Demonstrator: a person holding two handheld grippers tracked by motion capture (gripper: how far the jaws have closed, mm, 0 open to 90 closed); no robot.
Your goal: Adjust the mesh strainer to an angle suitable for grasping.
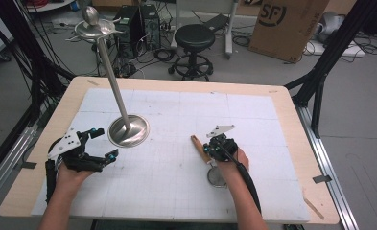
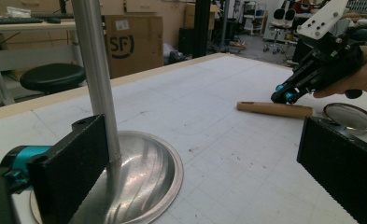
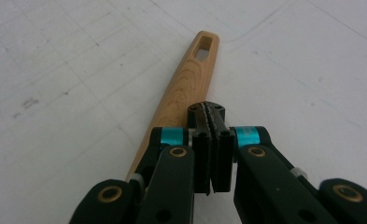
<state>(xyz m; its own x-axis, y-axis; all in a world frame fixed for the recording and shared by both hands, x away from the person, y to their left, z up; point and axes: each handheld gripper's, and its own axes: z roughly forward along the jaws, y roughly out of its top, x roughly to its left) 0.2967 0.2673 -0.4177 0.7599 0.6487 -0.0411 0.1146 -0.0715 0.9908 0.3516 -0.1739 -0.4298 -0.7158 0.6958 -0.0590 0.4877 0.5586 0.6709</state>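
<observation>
A strainer lies on the white mat, its wooden handle pointing away and its round metal mesh near the person's right hand. My right gripper is shut, jaws pressed together with nothing between them, just above the handle. A metal stand rises from a round dished base on a slanted pole to a small dish. My left gripper is open beside the base, with the pole next to its left jaw. The left gripper view also shows the right gripper over the handle.
The mat covers a wooden table. Beyond the far edge stand a black stool, a cardboard box and computer cases. Black frame legs flank the table.
</observation>
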